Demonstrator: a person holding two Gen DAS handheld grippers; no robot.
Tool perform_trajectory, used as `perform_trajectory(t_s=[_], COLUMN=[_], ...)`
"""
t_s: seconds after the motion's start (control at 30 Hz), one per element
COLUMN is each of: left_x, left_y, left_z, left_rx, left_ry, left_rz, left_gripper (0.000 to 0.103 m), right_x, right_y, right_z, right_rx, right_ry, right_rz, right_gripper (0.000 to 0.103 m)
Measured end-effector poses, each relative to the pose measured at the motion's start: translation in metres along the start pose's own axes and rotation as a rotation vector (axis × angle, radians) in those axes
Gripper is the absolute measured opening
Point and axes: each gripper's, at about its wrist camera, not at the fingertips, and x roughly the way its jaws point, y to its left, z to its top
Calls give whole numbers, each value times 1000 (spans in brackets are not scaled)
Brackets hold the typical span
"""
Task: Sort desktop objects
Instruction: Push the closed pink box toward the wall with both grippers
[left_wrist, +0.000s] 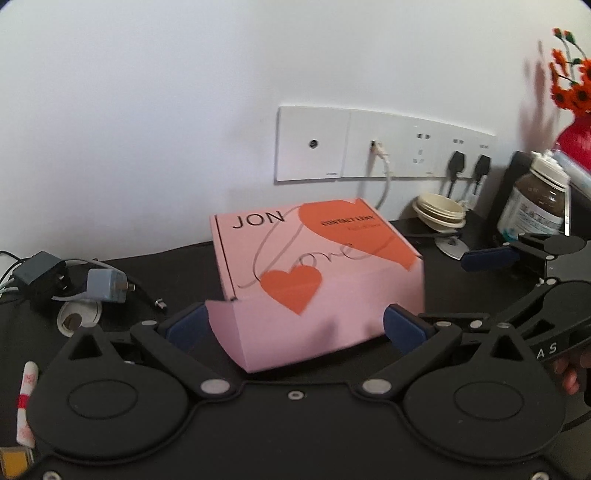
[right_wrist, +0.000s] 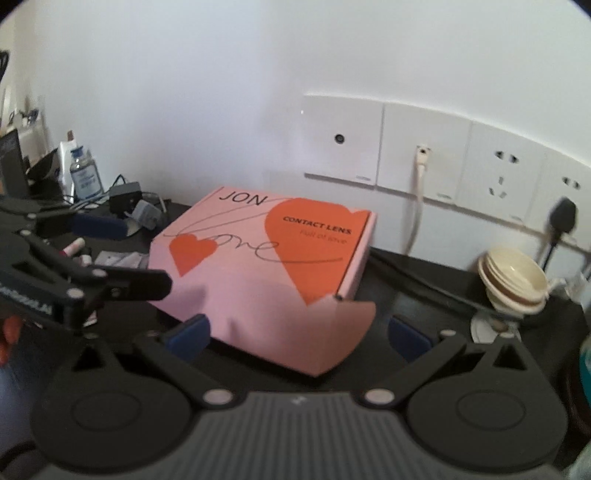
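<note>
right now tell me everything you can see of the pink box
The pink box is a flat cardboard mailer lying on the dark desk near the wall, lid closed. Its top is printed with JON, orange hearts, a looping script "love" and CONTACT LENS. Side tuck flaps stick out slightly. Both grippers face it with open jaws straddling its near corners; contact can't be confirmed.

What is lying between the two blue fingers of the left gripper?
In the left wrist view, the front of the pink cardboard box with orange hearts sits between the open left gripper fingers.
</note>
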Motion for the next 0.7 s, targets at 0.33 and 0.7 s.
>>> perform_trajectory(t_s=[0.33, 0.7], left_x=[-46, -92], left_y=[-4, -7], left_z=[-20, -62], left_rx=[51, 101], left_ry=[-4, 20], left_rz=[-31, -108], left_gripper=[102, 102], right_x=[-50, -106], right_y=[24, 64], right_z=[-29, -76], right_rx=[22, 76], right_ry=[6, 18], right_rz=[-46, -71], right_gripper=[102, 102])
